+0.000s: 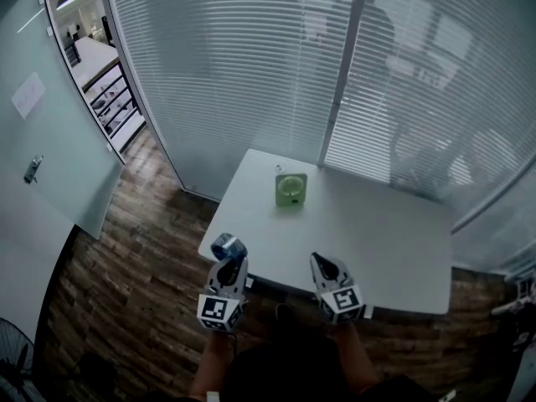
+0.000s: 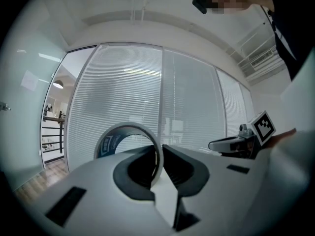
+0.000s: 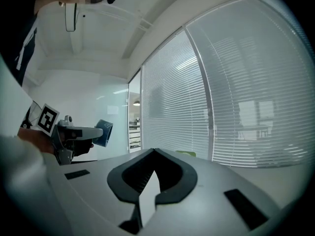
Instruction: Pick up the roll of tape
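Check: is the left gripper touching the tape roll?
Touching. In the left gripper view, the left gripper has its jaws closed on the tape roll wall, no gap.

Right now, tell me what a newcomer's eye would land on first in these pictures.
The roll of tape, pinched by its wall in the left gripper, stands out at the near left corner of the white table. A small green device sits alone toward the far edge, before the window blinds. The right gripper is shut and empty at the near edge.
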{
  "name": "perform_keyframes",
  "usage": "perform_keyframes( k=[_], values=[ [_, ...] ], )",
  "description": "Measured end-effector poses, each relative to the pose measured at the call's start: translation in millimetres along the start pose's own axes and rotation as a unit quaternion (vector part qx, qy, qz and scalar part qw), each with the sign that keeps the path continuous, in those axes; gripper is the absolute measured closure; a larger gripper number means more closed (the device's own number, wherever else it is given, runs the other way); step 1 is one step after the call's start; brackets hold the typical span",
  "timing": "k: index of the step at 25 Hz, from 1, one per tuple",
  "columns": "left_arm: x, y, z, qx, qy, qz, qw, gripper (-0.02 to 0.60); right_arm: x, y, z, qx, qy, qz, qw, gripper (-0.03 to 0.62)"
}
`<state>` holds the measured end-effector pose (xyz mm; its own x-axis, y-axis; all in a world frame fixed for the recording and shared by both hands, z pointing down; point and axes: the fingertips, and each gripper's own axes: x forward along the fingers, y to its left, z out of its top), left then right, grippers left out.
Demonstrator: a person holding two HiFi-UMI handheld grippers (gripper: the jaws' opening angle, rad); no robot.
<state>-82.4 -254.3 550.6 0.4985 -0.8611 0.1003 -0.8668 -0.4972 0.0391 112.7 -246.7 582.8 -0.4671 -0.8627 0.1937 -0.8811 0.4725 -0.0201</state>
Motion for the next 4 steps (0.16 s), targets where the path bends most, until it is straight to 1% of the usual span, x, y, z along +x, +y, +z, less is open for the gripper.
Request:
perform_keyframes(
  k=[4],
  values=[
    [0.3, -2.7, 4.7, 0.003, -0.026, -0.014, 0.9996, 0.538, -4.0, 1.3, 2.9, -0.002, 0.003, 0.002, 1.0, 0.588]
  ],
)
